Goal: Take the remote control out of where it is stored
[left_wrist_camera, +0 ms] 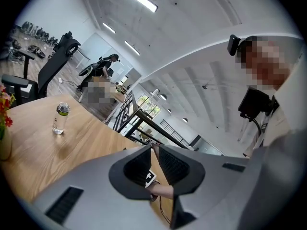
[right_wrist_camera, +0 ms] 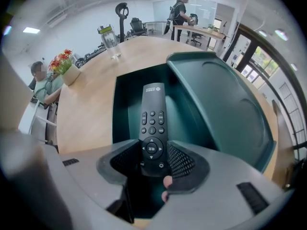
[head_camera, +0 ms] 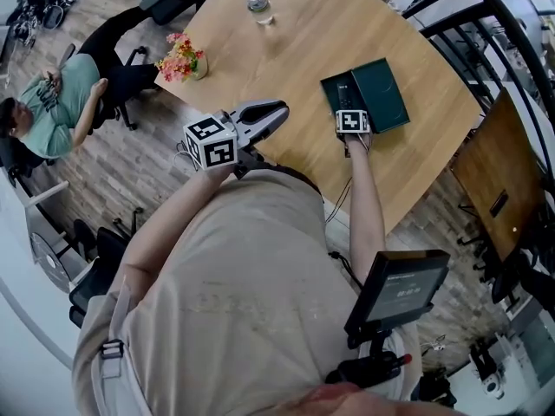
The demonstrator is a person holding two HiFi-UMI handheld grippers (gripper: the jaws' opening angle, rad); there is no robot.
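Observation:
A black remote control (head_camera: 344, 96) (right_wrist_camera: 152, 114) lies lengthwise in an open dark green box (head_camera: 332, 86) (right_wrist_camera: 125, 104) on the wooden table (head_camera: 286, 50). The box's lid (head_camera: 383, 94) (right_wrist_camera: 216, 104) rests beside it on the right. My right gripper (head_camera: 348, 104) (right_wrist_camera: 152, 150) points steeply down at the box's near end. Its pads sit against both sides of the remote's lower end, by the round button pad. My left gripper (head_camera: 279, 109) (left_wrist_camera: 154, 147) hovers at the table's near edge, left of the box, shut with nothing in it.
A water bottle (head_camera: 259, 9) (left_wrist_camera: 59, 118) (right_wrist_camera: 109, 40) stands at the table's far side. A vase of flowers (head_camera: 182, 59) (right_wrist_camera: 67, 66) sits at its left corner. A person (head_camera: 52, 98) sits off to the left. A screen on a stand (head_camera: 399, 289) is behind me, lower right.

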